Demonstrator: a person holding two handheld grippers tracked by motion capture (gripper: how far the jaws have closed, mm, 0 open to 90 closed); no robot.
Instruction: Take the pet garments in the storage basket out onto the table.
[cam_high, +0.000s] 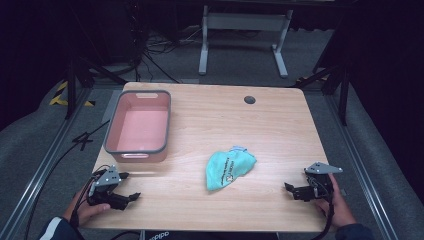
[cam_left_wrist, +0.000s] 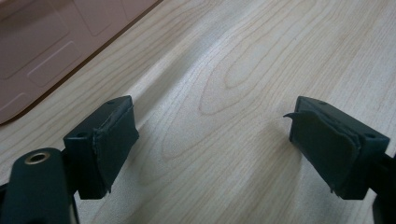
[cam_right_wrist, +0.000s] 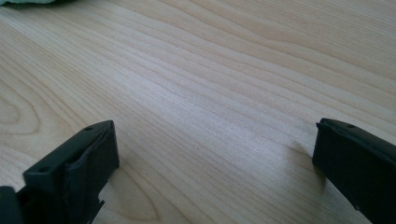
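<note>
Overhead, the teal cloth (cam_high: 229, 167) lies crumpled in a loose heap on the wooden table (cam_high: 210, 120), between the two hands and a little nearer the right one, while the pink bin (cam_high: 138, 126) sits empty at the far left, well apart from it. The left gripper (cam_high: 128, 186) rests near the front left corner with its jaws spread and nothing between them; the right gripper (cam_high: 290, 189) sits at the front right, pointing toward the cloth, likewise holding nothing. The likely step is to reach for the cloth and carry it to the bin, and the right side looks better placed for it (the left has the longer way to go)

From the left gripper view, both pads (cam_left_wrist: 112, 140) stand wide over bare wood, with a corner of the bin (cam_left_wrist: 51, 46) at the upper left. One pad's rubber looks to be peeling at an edge, so a firm pinch on a thick fold would serve better than a nip at a thin hem

In the right gripper view, the jaws are wide apart above plain table grain, and a sliver of the cloth (cam_right_wrist: 32, 2) shows at the top left edge. A good approach would come in low and level, aim for the bunched middle where the fabric stands highest, and close only once a fold sits fully between the pads, lest it slip out on the lift
</note>
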